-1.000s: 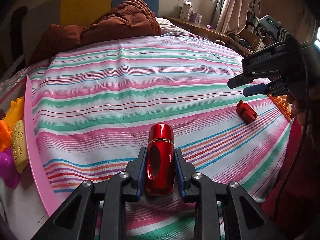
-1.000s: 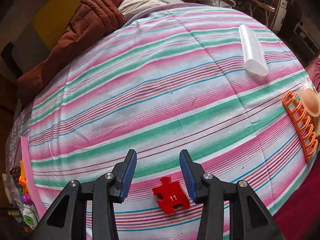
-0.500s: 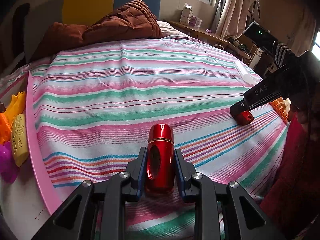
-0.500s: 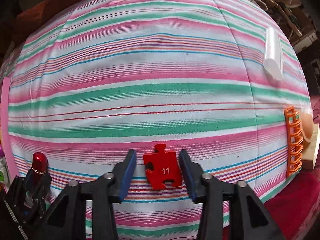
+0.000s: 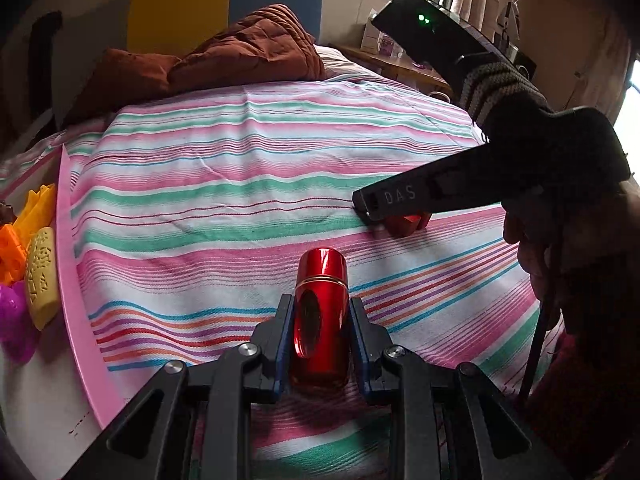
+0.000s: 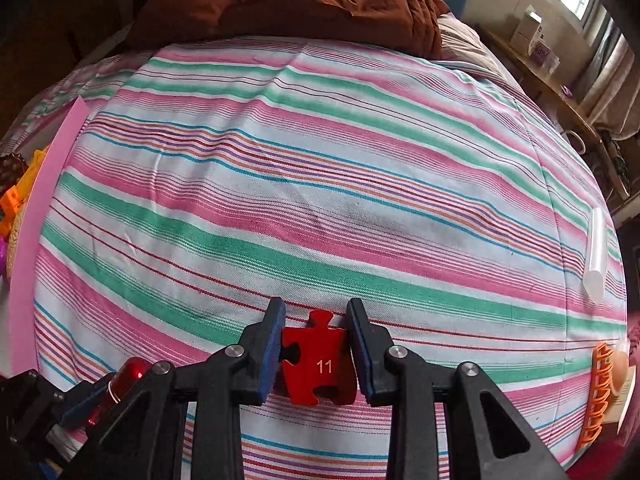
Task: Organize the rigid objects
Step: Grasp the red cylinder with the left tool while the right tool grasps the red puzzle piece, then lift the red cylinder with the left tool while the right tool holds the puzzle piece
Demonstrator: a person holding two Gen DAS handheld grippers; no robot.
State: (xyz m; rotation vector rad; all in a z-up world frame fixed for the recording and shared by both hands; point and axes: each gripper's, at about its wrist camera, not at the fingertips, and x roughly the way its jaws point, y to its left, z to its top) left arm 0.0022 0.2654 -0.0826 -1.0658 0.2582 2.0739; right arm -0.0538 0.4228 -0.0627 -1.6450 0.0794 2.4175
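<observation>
A glossy red tube (image 5: 320,320) is clamped upright between the blue pads of my left gripper (image 5: 321,304), which is shut on it just above the striped bedsheet (image 5: 224,216). My right gripper (image 6: 315,308) is shut on a flat red puzzle piece (image 6: 320,364) marked 11, its pads pressing on both of the piece's sides. In the left wrist view the right gripper (image 5: 372,216) reaches in from the right, low over the sheet, with the puzzle piece (image 5: 404,224) showing beneath it. The red tube (image 6: 128,376) shows at the right wrist view's lower left.
A pink tray (image 5: 76,280) lies at the bed's left edge, holding a yellow toy (image 5: 40,280) and orange and purple ones. A brown quilt (image 5: 240,52) lies at the head. A clear tube (image 6: 596,256) and an orange rack (image 6: 598,392) sit at the right edge.
My right gripper came down around the red puzzle piece, closed on it and rolled, and now sits further left, nearer the left gripper. The left gripper has kept still with the tube.
</observation>
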